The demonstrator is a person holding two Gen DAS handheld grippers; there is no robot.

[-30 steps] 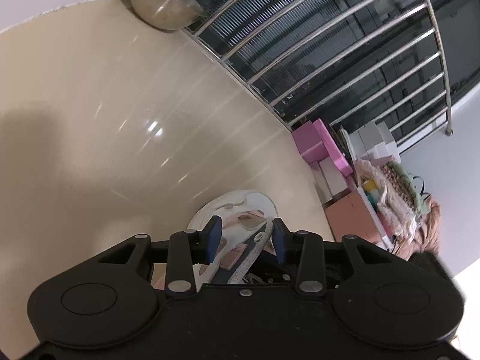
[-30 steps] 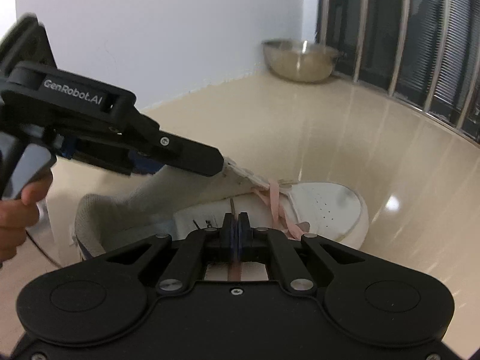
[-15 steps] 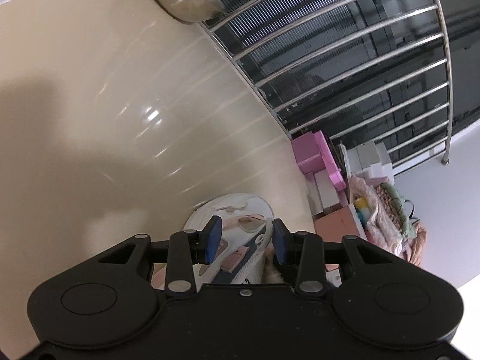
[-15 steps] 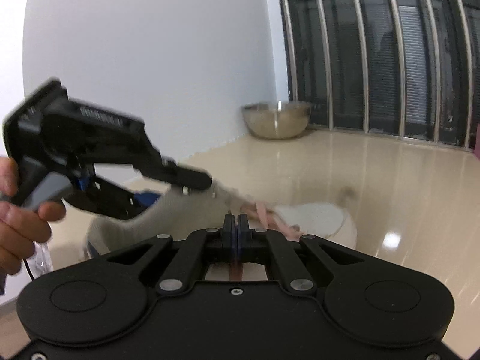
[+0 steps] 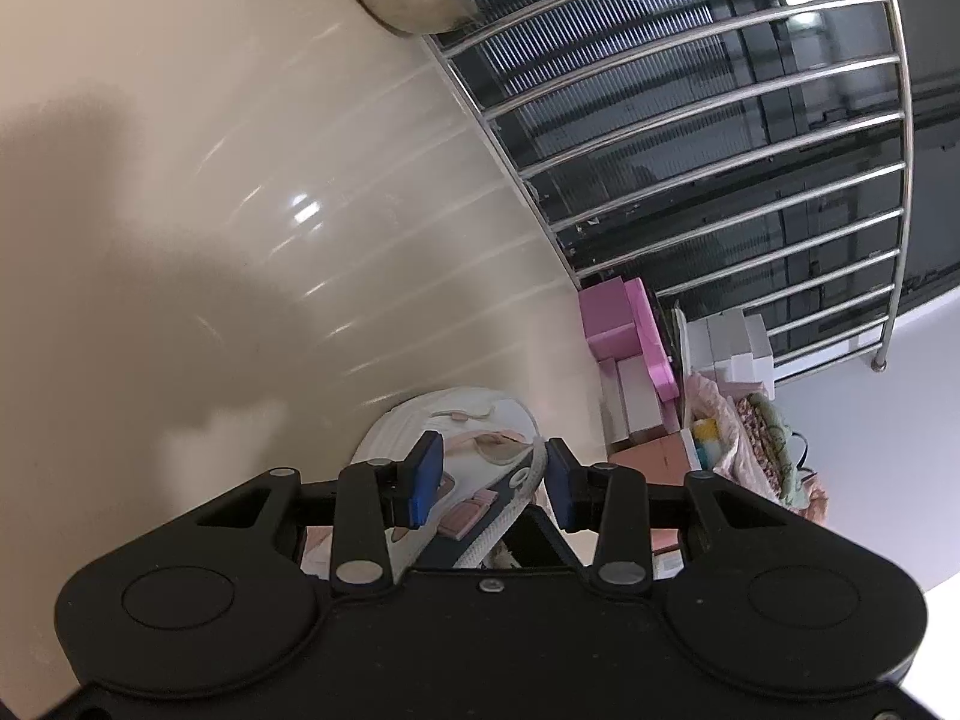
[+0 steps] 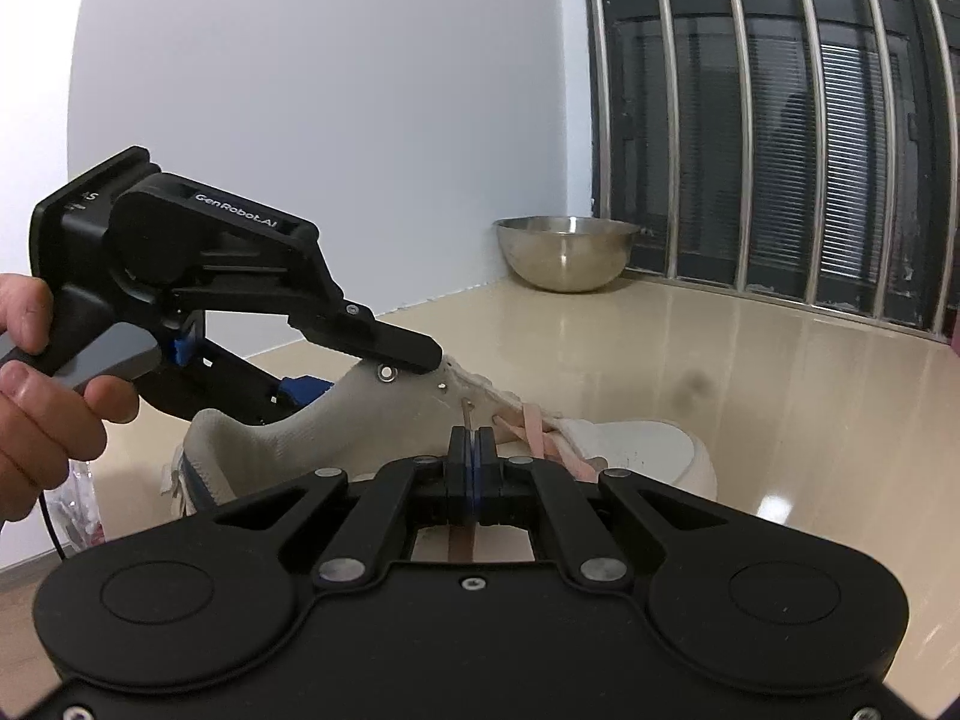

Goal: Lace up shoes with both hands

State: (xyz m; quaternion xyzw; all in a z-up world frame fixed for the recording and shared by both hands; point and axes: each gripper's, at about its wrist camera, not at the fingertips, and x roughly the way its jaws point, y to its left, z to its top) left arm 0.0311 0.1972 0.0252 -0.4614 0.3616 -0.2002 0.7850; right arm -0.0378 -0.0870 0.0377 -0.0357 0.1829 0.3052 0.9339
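Note:
A white sneaker (image 6: 636,450) with a grey knit collar lies on the cream floor, toe to the right. A pink lace (image 6: 534,426) crosses its lower eyelets. My right gripper (image 6: 472,450) is shut on the lace's free end. The lace tip (image 6: 467,414) sticks up above the pads, close to the sneaker's side. My left gripper (image 6: 372,372) comes in from the left. One finger lies on the outside of the eyelet flap and the other reaches inside the sneaker. In the left wrist view the blue pads of the left gripper (image 5: 493,471) straddle the eyelet strip and tongue of the sneaker (image 5: 462,414).
A steel bowl (image 6: 567,252) stands in the far corner beside a metal barred railing (image 6: 780,150). Pink and white boxes (image 5: 624,330) and stuffed bags (image 5: 750,438) are stacked along the railing. A person's hand (image 6: 36,396) holds the left gripper's handle at the left edge.
The left gripper has rolled while keeping its hold on the sneaker. The right gripper's view has swung so the bowl and railing sit more central. Both grips look unchanged.

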